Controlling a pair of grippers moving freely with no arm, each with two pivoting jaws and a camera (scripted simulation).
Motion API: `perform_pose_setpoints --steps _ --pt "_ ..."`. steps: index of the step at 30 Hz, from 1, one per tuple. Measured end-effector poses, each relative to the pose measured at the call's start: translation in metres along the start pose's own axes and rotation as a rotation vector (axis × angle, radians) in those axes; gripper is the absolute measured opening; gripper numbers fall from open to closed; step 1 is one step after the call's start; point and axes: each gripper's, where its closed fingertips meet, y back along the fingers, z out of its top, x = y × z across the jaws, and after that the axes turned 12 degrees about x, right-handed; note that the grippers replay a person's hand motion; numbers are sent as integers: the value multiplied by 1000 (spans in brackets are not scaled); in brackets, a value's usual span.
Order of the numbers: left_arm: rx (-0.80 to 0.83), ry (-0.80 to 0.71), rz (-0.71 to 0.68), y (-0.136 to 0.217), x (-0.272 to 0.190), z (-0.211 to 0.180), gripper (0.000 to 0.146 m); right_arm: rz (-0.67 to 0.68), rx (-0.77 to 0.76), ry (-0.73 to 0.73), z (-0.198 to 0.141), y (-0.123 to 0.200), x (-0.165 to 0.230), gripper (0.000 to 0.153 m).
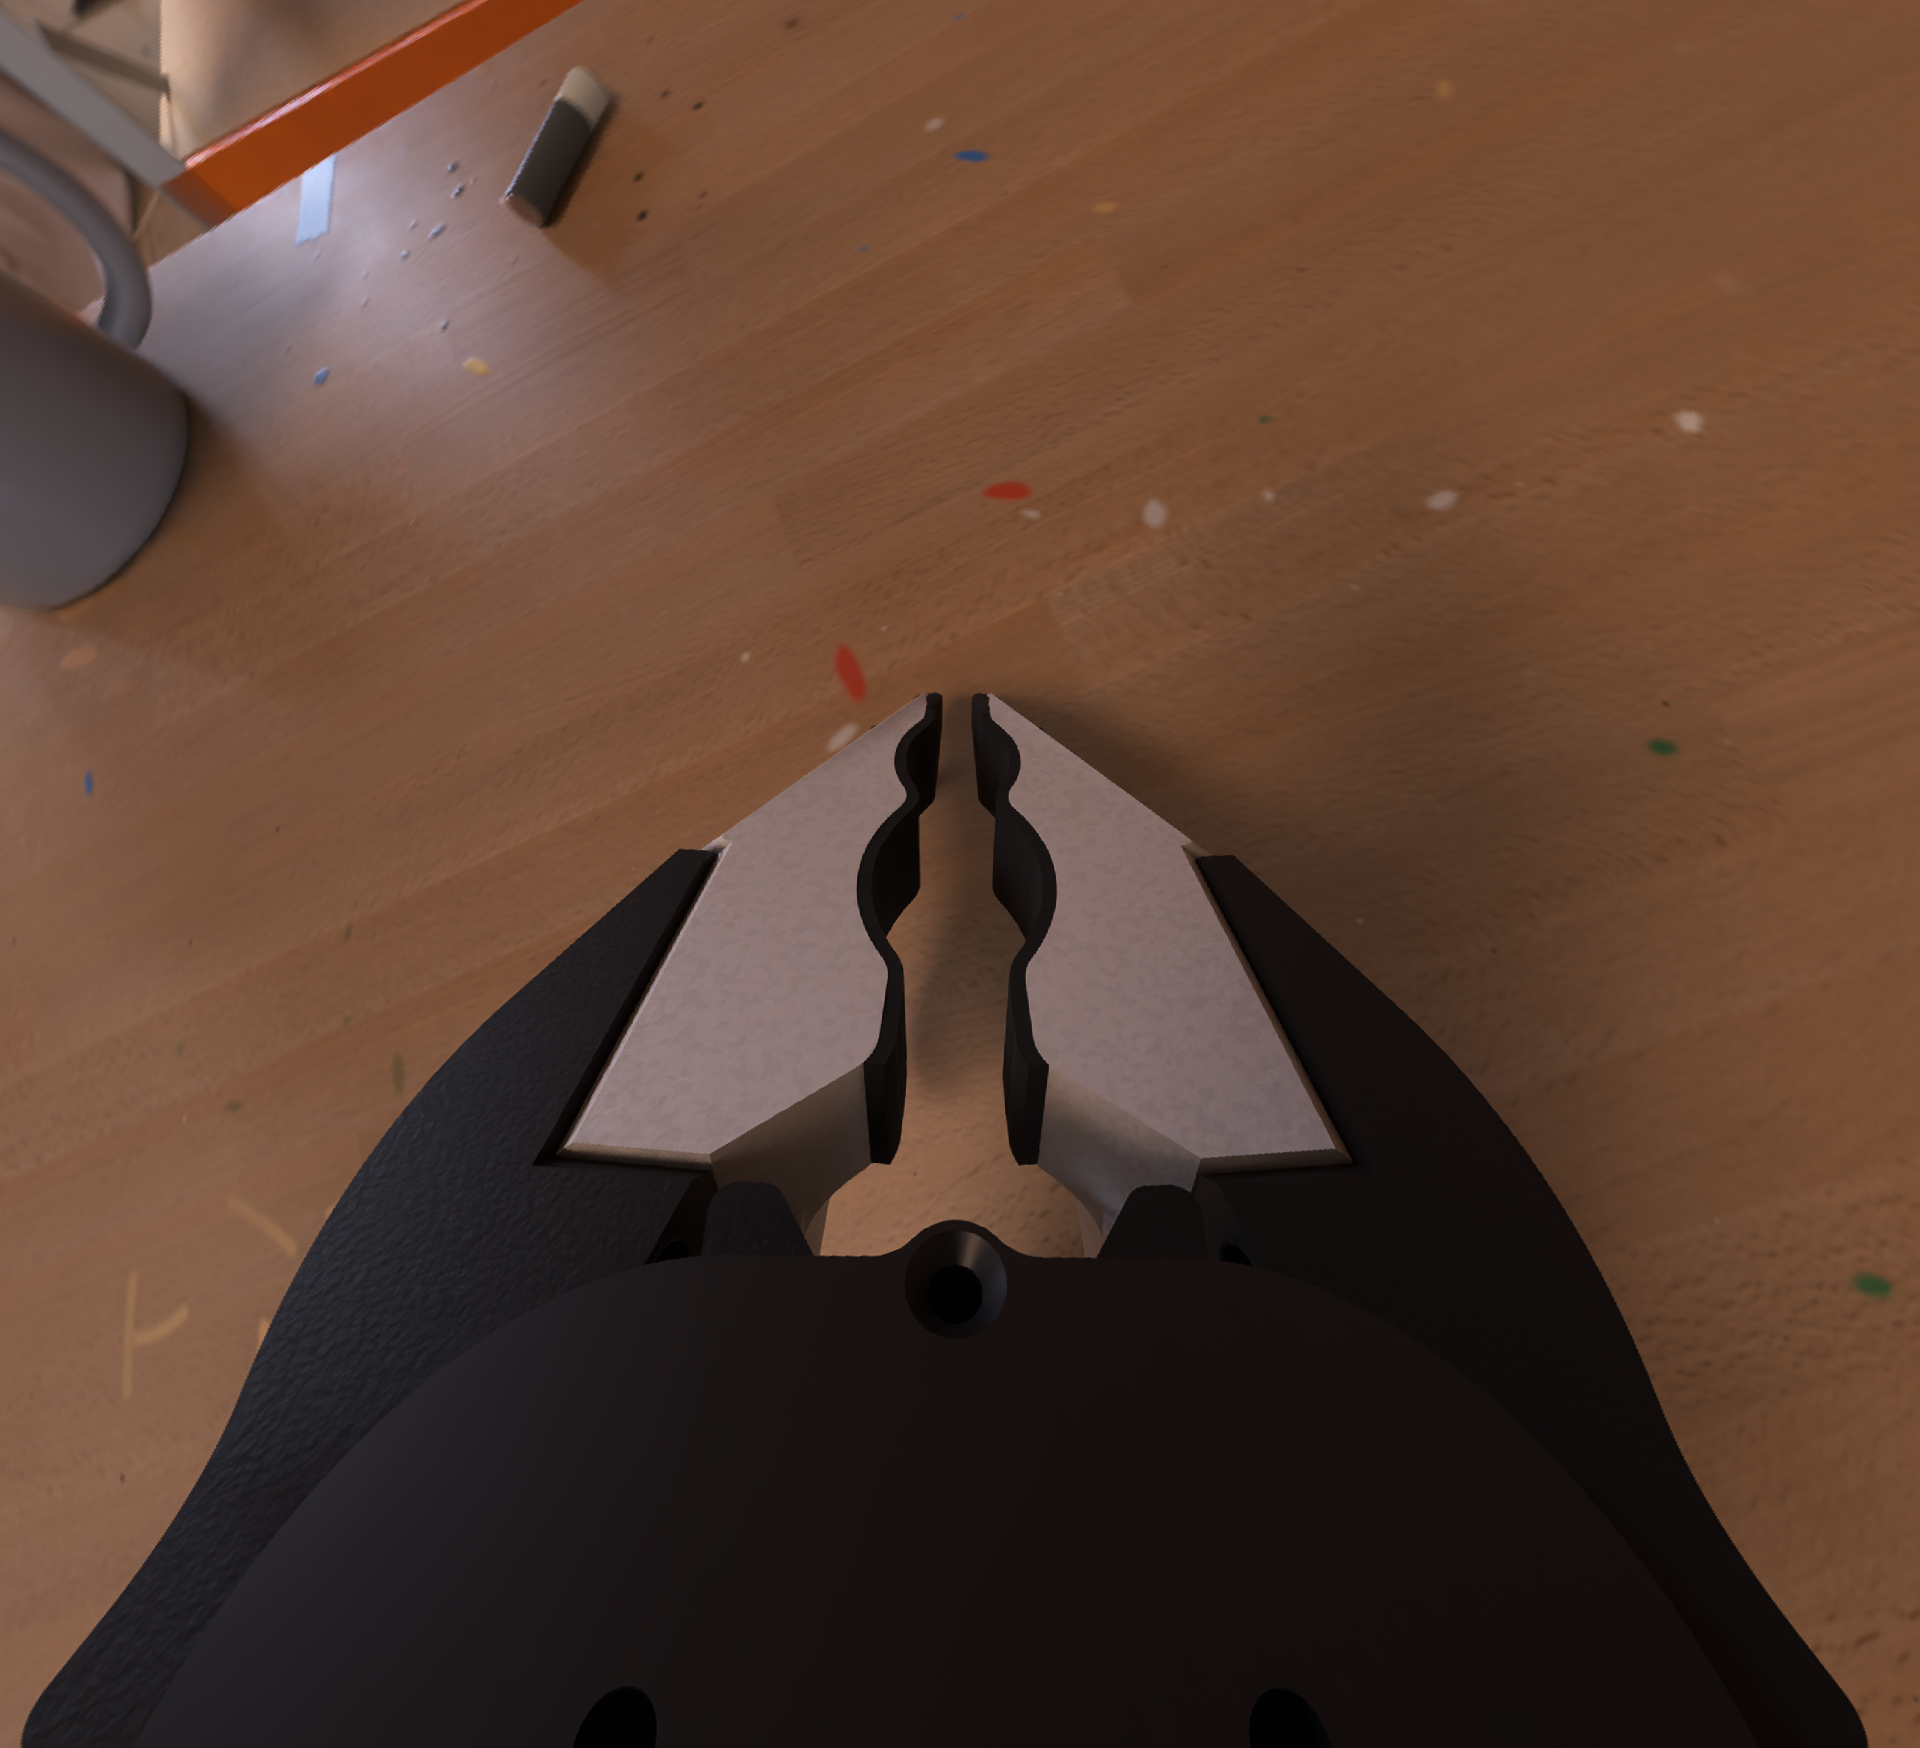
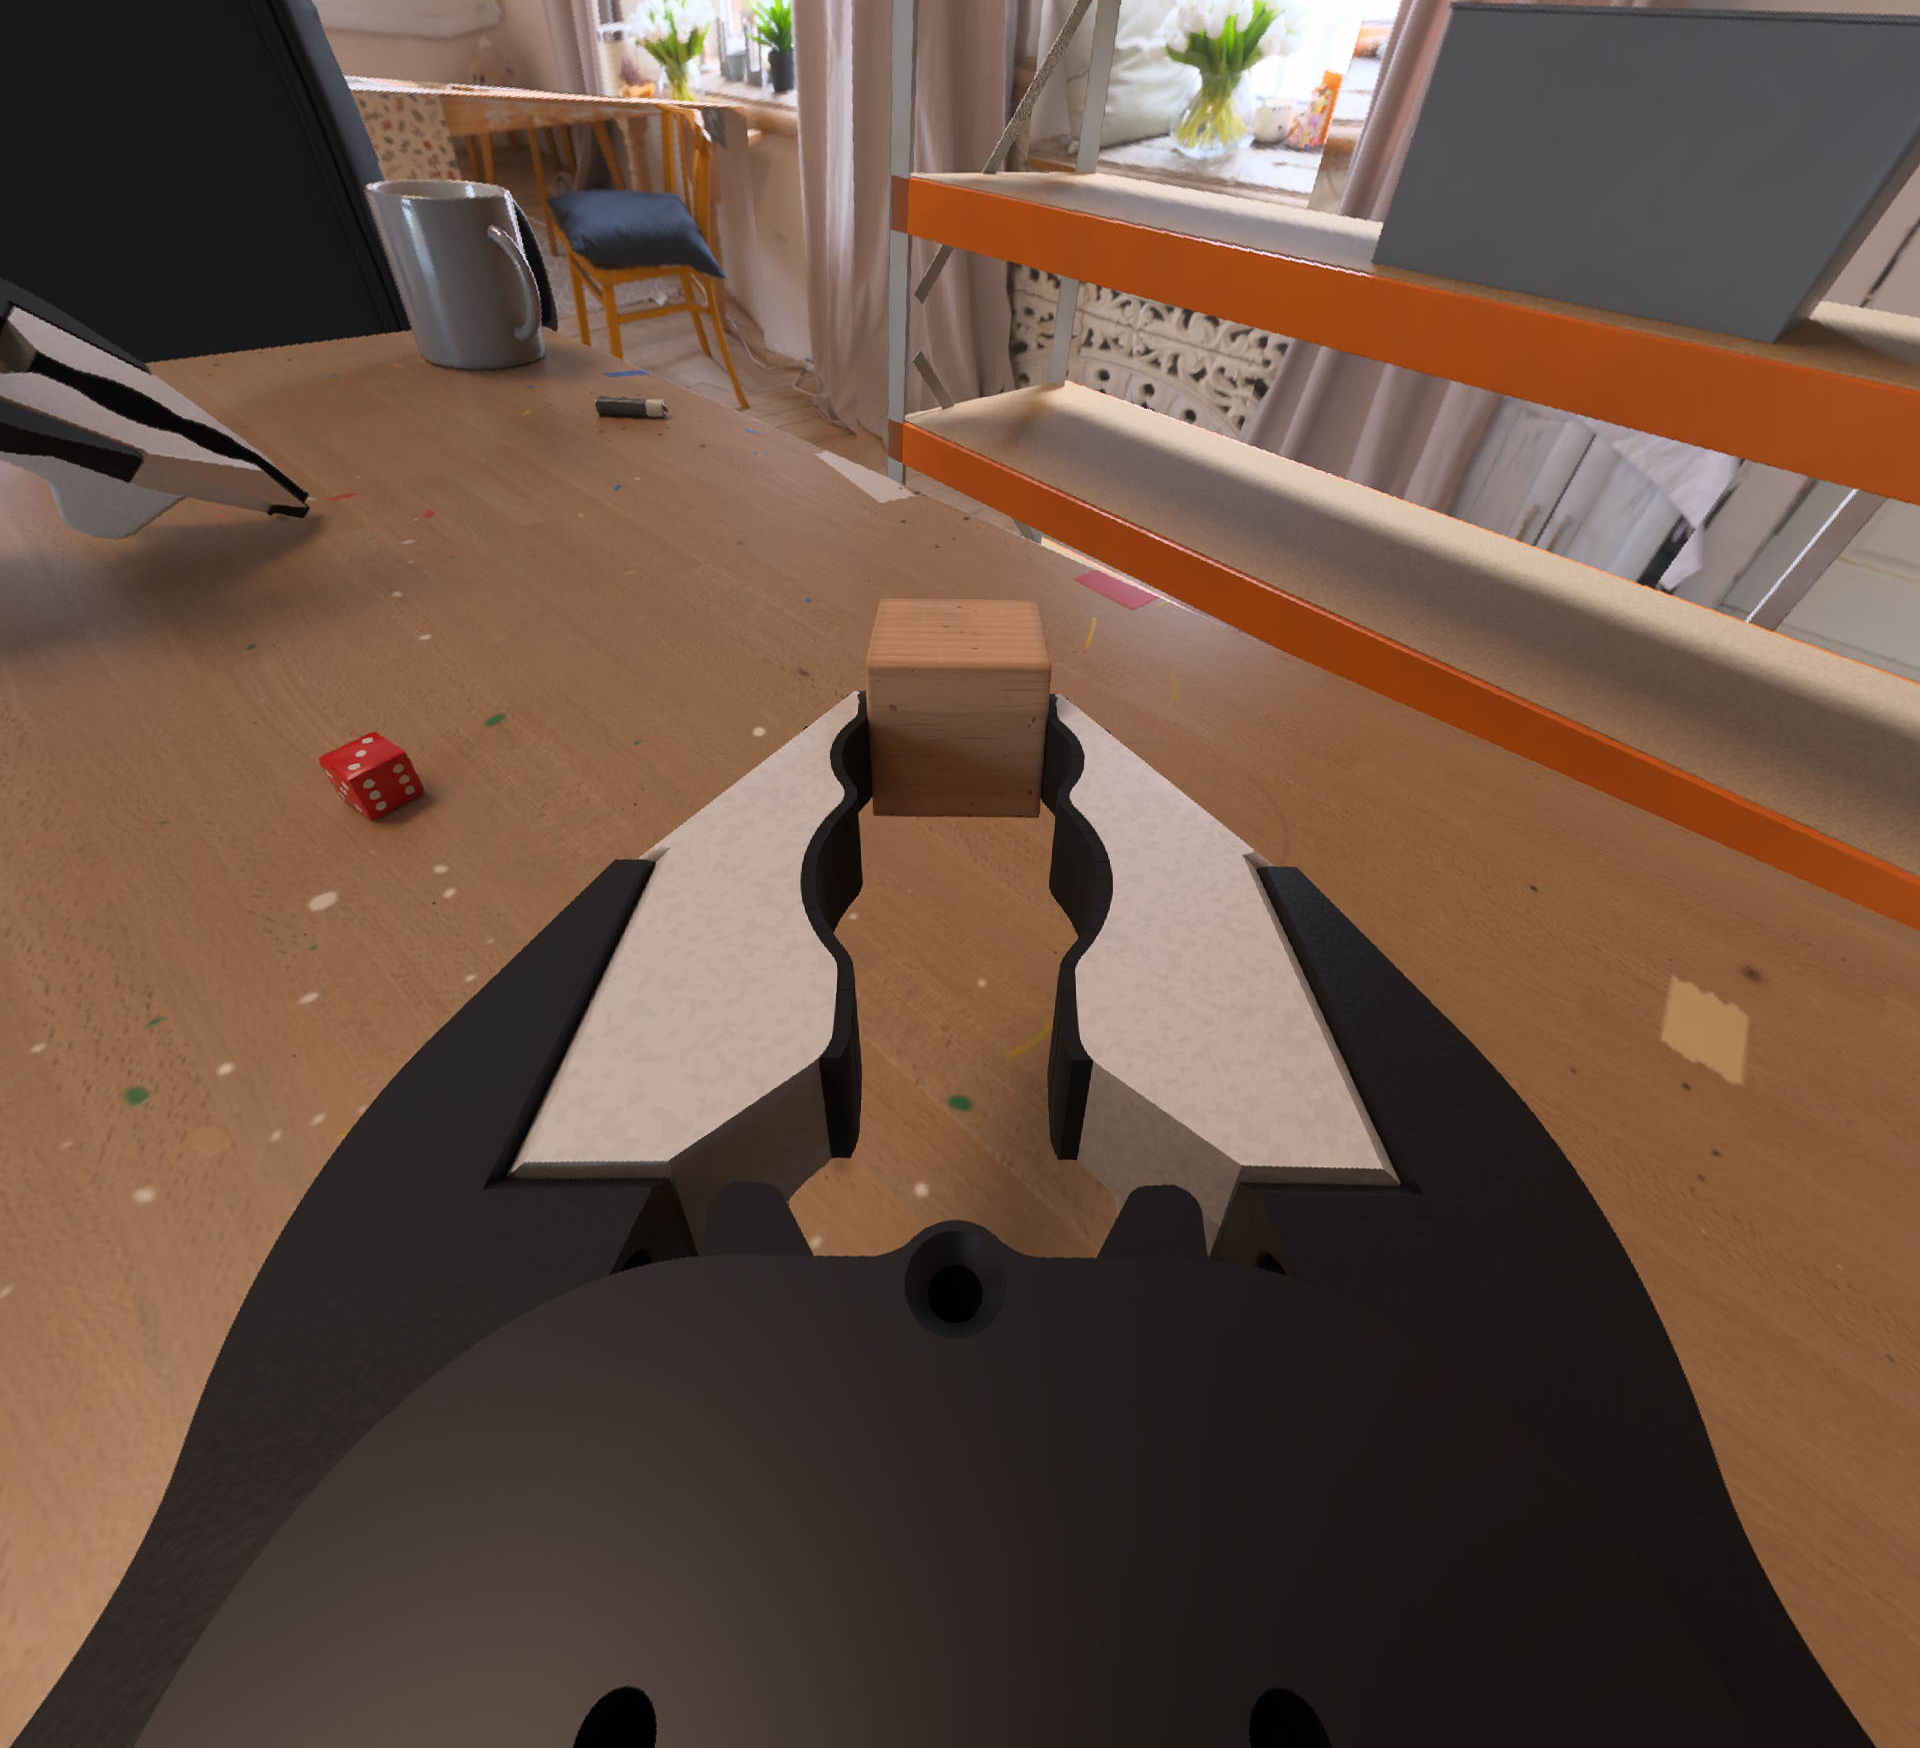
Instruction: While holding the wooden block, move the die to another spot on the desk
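My right gripper point(image 2: 956, 711) is shut on a wooden block point(image 2: 956, 711), a light cube held between its fingertips just above the desk. A red die point(image 2: 371, 775) with white pips lies on the desk to the left of that gripper, apart from it. My left gripper point(image 1: 956, 701) is shut and empty, its tips close together over bare desk. It also shows in the right wrist view point(image 2: 286, 503) at the far left, beyond the die and apart from it. The die and the block are not in the left wrist view.
A grey mug point(image 2: 462, 275) stands at the desk's far end; it also shows in the left wrist view point(image 1: 73, 451). A small dark cylinder point(image 2: 631, 407) lies near it, also seen in the left wrist view point(image 1: 556, 145). An orange shelving unit point(image 2: 1351, 296) with a grey box point(image 2: 1642, 160) runs along the right edge.
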Motion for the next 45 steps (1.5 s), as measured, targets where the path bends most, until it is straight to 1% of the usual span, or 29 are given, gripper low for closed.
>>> perform_pose_setpoints --steps 1,3,6,9,11,13,14,16,18,21,24,31,33,45 --pt "-7 -27 -10 1 -4 1 4 1 -1 1 0 0 0 32" --pt "-61 -87 -91 7 -20 8 3 5 -9 3 2 1 2 32" --pt "-228 -152 -293 31 -58 32 3 55 -51 25 10 4 14 32" --pt "-430 -251 -540 71 -105 62 3 164 -92 98 19 7 45 32" --pt "-568 -361 -661 98 -138 79 2 295 -106 121 24 9 76 32" --pt "-668 -506 -728 118 -172 88 2 448 -87 138 25 11 109 32" --pt "-698 -574 -743 125 -188 91 2 503 -79 152 25 12 122 32" --pt "-714 -692 -784 132 -217 94 2 577 -68 190 24 13 145 32" --pt "-700 -780 -826 133 -239 95 2 604 -59 225 22 13 156 32" --pt "-665 -872 -851 126 -258 94 2 607 -45 267 17 13 161 32" --pt "-657 -895 -866 123 -265 94 2 604 -28 268 12 12 159 32" --pt "-697 -888 -870 131 -263 93 2 607 -3 297 6 10 162 32" --pt "-692 -902 -853 130 -263 93 2 610 -11 301 7 10 163 32" --pt "-665 -921 -865 127 -266 89 2 624 -11 305 5 12 165 32"
